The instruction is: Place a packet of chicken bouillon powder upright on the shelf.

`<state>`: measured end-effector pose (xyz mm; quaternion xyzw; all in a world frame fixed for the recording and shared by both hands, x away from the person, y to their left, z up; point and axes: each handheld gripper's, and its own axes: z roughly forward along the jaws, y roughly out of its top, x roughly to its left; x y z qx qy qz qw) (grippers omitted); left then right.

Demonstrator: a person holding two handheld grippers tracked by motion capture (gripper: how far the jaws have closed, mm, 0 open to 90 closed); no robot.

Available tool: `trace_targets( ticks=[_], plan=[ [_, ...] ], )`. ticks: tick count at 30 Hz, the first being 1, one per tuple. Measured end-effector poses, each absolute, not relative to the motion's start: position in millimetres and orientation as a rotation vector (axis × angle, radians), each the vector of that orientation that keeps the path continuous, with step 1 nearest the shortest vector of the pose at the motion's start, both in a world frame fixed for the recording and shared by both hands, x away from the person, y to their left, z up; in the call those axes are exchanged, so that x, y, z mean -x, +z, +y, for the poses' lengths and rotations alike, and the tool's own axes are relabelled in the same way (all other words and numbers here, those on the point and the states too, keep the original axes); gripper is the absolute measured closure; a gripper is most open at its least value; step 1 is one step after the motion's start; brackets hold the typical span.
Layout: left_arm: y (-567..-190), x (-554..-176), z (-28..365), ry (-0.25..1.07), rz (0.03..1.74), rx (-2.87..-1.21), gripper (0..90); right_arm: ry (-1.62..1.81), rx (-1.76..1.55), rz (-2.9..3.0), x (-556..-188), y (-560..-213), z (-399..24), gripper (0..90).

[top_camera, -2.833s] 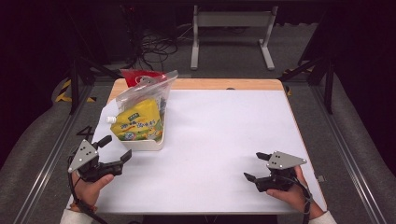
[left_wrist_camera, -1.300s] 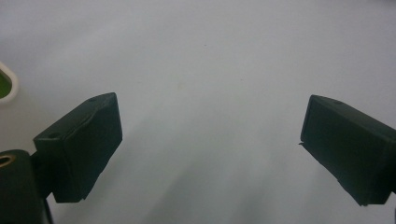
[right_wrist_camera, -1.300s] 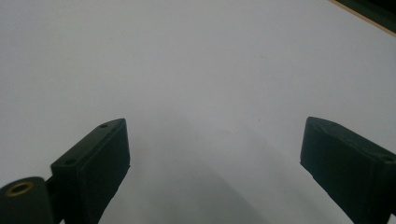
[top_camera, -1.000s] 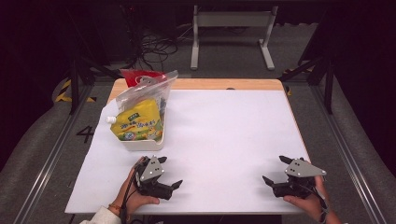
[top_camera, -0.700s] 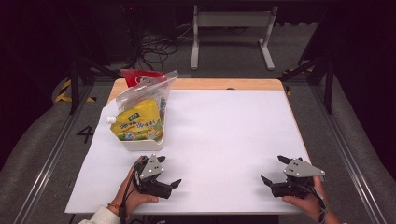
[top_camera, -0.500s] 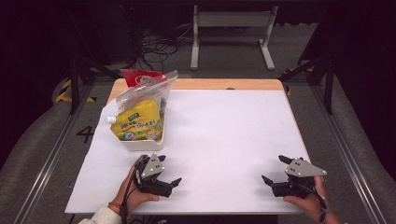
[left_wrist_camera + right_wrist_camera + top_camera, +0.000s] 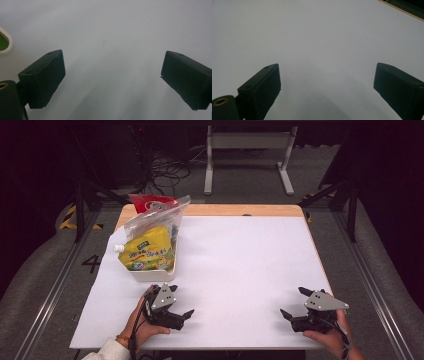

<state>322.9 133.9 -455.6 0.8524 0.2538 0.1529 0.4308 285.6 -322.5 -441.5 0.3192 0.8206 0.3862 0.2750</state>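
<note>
My left gripper (image 7: 182,301) rests low over the white table (image 7: 240,265) near its front edge, just in front of a white tray (image 7: 150,273). Its jaws stand wide open with nothing between them, as the left gripper view (image 7: 113,60) confirms. The tray's rounded corner (image 7: 5,43) shows there at the left edge. My right gripper (image 7: 294,302) sits at the front right of the table, also open and empty (image 7: 327,68). The tray holds a yellow pouch (image 7: 147,252) with a white cap, under a clear zip bag (image 7: 157,217).
A red packet (image 7: 146,201) lies behind the tray at the table's back left corner. The table's wooden edge (image 7: 240,210) runs along the back and shows at top right in the right gripper view (image 7: 404,10). Metal rails and stands surround the table on the dark floor.
The left gripper moved from the table's left front corner rightward to just in front of the tray. The right gripper shifted slightly toward the front edge. Both have been nearly still for the last second.
</note>
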Motion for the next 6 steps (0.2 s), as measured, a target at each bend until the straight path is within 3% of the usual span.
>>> trace_targets(
  ticks=[6],
  plan=[
    [-457.7,-326.0,130.3,0.373,0.63,-2.146,6.4,1.02,-0.877,2.183,-283.9,-441.0,-327.0,7.8]
  ],
)
